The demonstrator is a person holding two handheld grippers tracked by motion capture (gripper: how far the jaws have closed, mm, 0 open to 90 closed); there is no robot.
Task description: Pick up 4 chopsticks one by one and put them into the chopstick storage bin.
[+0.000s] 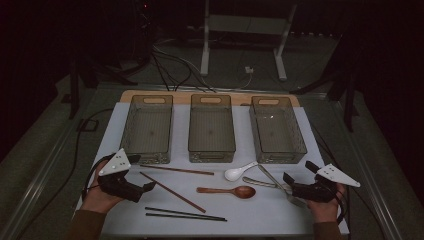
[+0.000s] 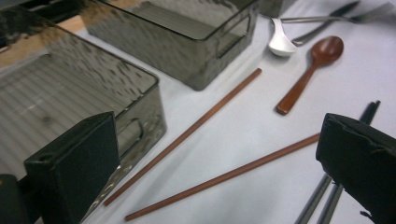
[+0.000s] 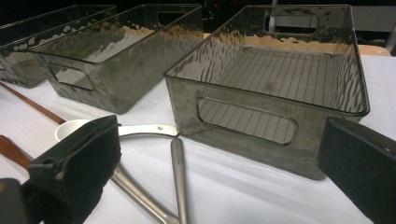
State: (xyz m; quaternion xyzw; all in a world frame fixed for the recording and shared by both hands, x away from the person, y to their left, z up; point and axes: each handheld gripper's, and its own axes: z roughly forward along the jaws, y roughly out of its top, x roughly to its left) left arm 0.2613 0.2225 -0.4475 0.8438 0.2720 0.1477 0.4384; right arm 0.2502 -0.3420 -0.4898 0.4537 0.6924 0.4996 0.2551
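The bench [image 1: 305, 220], under a white cover, carries three smoky clear bins in a row along its far half; take the middle bin [image 1: 211, 129] as the landmark. The left bin [image 1: 148, 129] stands just to its left and the right bin [image 1: 277, 129] just to its right, all three apart from each other. Nearer the person than the middle bin lie the utensils: two brown chopsticks [image 1: 172, 192], one close along the bins' near ends and one slanting further forward, and a pair of black chopsticks [image 1: 185, 215] nearest the bench's front edge. Forward and right of the middle bin lie a wooden spoon [image 1: 227, 190], a white spoon [image 1: 239, 172] and metal cutlery [image 1: 270, 181], whose pieces cross. The left hand-held gripper [image 1: 150, 186] hovers forward and left of the middle bin, jaws spread wide, released, above the brown chopsticks. The right hand-held gripper [image 1: 294, 181] sits forward of the right bin, also released, over the metal cutlery.
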